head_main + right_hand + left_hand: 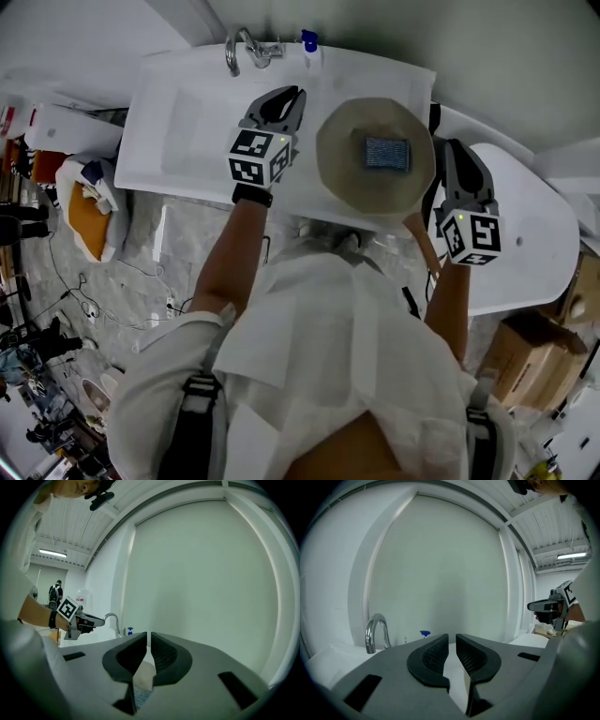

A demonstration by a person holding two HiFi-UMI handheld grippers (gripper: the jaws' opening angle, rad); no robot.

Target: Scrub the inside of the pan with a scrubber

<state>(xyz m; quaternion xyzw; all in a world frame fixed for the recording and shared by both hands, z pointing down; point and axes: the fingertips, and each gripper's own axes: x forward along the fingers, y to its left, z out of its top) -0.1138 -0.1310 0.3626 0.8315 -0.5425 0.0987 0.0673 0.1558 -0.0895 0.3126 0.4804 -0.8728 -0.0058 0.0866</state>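
Pan (342,164): round, pale, mouth up on the white counter (187,141), just right of the left gripper (289,97) and just left of the right gripper (453,150). Which way its handle points cannot be told. Scrubber (387,154): a blue-grey rectangle lying flat at the pan's centre, long axis running from one gripper towards the other. Both grippers' jaws are drawn to a narrow slit with nothing between them (pan and scrubber show below the right one's gap). The only markings are black-and-white squares on the gripper cubes.

Scrubber (387,153) in pan (352,183), ctr; sink (178,141) to its left, faucet (242,49) at back, bottle (310,42) just right of faucet. L gripper (296,96) left of pan, R gripper (450,147) right.
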